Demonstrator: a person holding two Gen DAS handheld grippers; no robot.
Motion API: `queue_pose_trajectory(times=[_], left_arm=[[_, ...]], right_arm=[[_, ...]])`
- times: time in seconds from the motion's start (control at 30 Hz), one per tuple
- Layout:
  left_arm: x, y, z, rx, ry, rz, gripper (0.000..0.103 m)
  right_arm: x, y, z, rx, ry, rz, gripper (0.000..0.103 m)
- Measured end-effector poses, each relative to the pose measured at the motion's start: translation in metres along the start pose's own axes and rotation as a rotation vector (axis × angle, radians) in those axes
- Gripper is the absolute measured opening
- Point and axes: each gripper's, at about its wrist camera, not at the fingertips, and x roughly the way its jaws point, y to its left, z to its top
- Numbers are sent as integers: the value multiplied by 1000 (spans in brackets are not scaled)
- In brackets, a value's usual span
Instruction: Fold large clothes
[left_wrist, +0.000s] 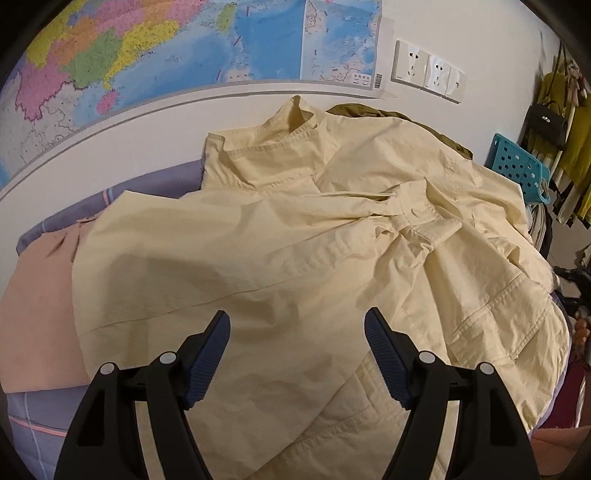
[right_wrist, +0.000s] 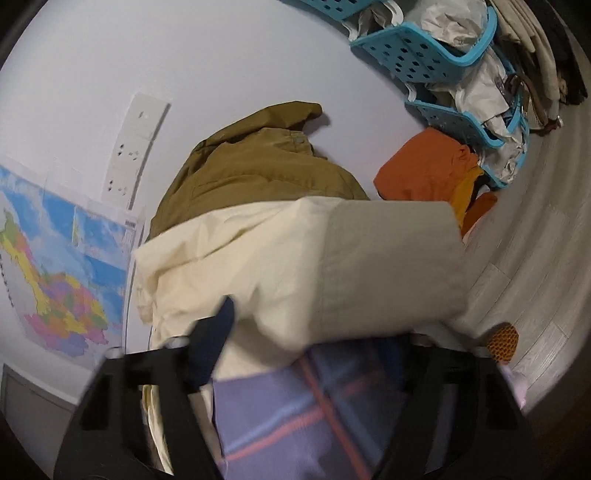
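Background: white wall (left_wrist: 155, 147) with a coloured map (left_wrist: 147, 48) across the upper left of the left wrist view and a row of sockets (left_wrist: 428, 72) at upper right.
Surface: bed in a purple plaid sheet (left_wrist: 33, 432), seen at the lower left.
Task garment: pale yellow shirt (left_wrist: 295, 251) is spread over the bed, filling the centre of the frame, collar at upper centre.
Other clothes: pink garment (left_wrist: 37, 314) at left — olive jacket (right_wrist: 258, 170) behind the shirt, orange cloth (right_wrist: 424, 173) at right centre.
Storage: blue perforated baskets (right_wrist: 417, 51) in the upper right.
Left gripper (left_wrist: 297, 325): jaws are held spread wide above the shirt, nothing between them.
Right gripper (right_wrist: 317, 332): blurred; a yellow fold (right_wrist: 295, 266) lies over it — its state cannot be told.
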Motion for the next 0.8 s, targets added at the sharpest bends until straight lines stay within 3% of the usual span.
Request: queue_pose_trajectory(times=[0.03, 0.07, 0.13, 0.23, 0.33, 0.43, 0.53, 0.6, 0.67, 0.8], left_arm=[[1, 0, -1, -4, 5, 0, 73], [1, 0, -2, -5, 7, 2, 73], [3, 3, -4, -12, 14, 8, 73], [2, 10, -4, -29, 9, 9, 73], [-2, 13, -1, -37, -8, 5, 73], [-10, 16, 4, -43, -48, -13, 73], [-19, 19, 7, -49, -90, -31, 73], [-26, 22, 7, -61, -111, -41, 73], [-33, 30, 5, -84, -135, -49, 73], [-41, 51, -4, -137, -148, -61, 73]], right_arm=[[1, 2, 4, -14, -11, -2, 17], [-1, 10, 7, -41, -37, 17, 13], [-9, 32, 10, -120, -93, 7, 9], [-35, 100, 9, -342, -182, -8, 7], [-61, 195, -10, -648, -264, -2, 7], [-66, 275, -40, -902, -286, 38, 7], [-42, 354, -84, -1136, -211, 134, 7], [-17, 386, -111, -1236, -146, 177, 7], [16, 414, -147, -1352, -92, 195, 7], [82, 441, -208, -1455, 83, 250, 7]])
